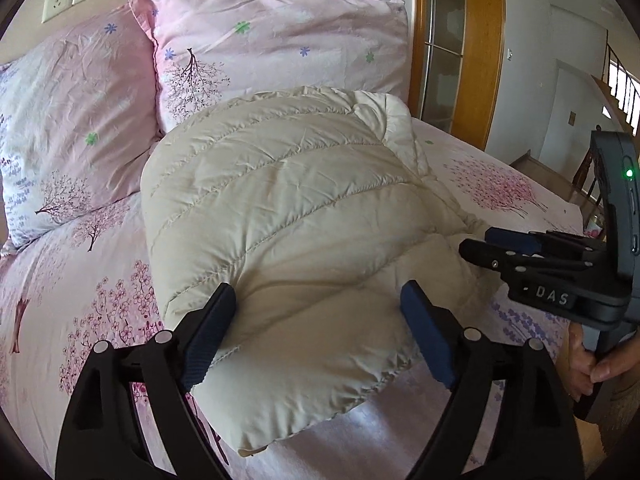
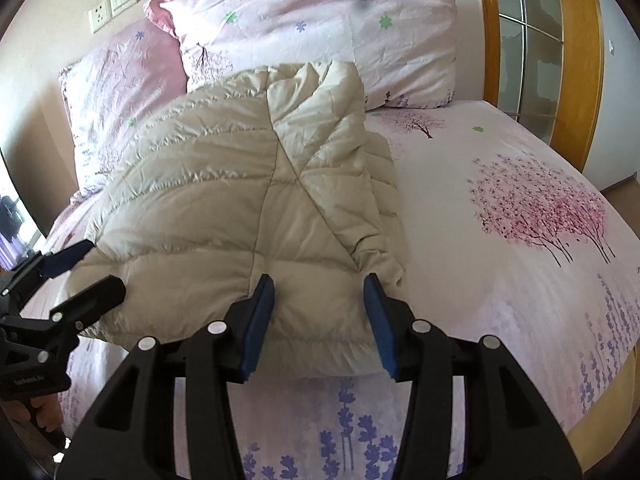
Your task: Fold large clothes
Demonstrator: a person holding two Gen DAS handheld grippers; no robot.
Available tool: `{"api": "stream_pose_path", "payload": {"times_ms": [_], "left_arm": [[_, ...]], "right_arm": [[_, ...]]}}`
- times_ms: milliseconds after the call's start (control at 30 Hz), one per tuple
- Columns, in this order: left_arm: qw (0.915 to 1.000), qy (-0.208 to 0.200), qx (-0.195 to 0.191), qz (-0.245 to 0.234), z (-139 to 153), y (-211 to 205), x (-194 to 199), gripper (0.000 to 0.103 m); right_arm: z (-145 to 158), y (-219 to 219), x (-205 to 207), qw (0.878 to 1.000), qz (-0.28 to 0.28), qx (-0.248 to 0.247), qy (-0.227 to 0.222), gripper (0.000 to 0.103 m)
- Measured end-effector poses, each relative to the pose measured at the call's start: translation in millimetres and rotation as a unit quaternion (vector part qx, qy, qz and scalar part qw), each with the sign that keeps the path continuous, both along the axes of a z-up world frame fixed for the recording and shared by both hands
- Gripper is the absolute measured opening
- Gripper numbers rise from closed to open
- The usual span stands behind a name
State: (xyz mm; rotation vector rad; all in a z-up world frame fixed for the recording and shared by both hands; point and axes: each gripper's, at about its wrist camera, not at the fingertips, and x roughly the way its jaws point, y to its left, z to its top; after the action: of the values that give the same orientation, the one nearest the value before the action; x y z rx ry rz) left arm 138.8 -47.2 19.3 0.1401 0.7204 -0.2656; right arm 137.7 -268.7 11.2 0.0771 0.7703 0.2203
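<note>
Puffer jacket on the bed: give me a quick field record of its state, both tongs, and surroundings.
garment: cream quilted puffer jacket, folded into a thick bundle
surface: floral bedsheet
behind garment: two pink pillows
left tongs: open, pads straddling the jacket's near edge
right tongs: open, pads either side of the near edge
grip: neither closed on fabric

Daylit bedroom: floral pink bedsheet (image 2: 520, 152), two pillows (image 1: 276, 44), beige wall with socket (image 1: 56, 4), wooden-framed glass door (image 1: 444, 40).
</note>
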Motion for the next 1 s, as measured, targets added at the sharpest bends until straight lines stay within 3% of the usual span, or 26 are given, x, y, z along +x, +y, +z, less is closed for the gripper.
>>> {"api": "stream_pose_path", "payload": {"times_ms": [300,433,567,633,700,900,1000], "left_arm": [[0.9999,-0.002,0.014,-0.005,-8,-7,2,0.099],[0.9999,-0.002,0.013,-0.010,-6,-6,0,0.099],[0.9979,0.007,-0.065,0.001,17,25,-3,0.099],[0.9948,0.008,-0.100,0.018,28,46,-2,0.099],[0.9905,0.012,-0.131,0.039,36,70,3,0.099],[0.9781,0.067,-0.181,0.078,29,112,30,0.099],[0.9653,0.108,-0.224,0.080,17,127,47,0.099]], "right_arm": [[-19,5,14,0.999,0.006,-0.005,0.036,0.052],[-16,3,17,0.999,0.016,-0.010,0.048,0.055],[6,-5,19,0.998,0.023,-0.011,0.062,0.072],[20,-9,18,0.998,0.021,-0.016,0.048,0.092],[37,-16,22,0.999,0.022,-0.017,0.038,0.100],[46,-41,68,0.992,0.026,0.040,0.119,0.101],[36,-48,95,0.982,0.022,0.058,0.178,0.101]]}}
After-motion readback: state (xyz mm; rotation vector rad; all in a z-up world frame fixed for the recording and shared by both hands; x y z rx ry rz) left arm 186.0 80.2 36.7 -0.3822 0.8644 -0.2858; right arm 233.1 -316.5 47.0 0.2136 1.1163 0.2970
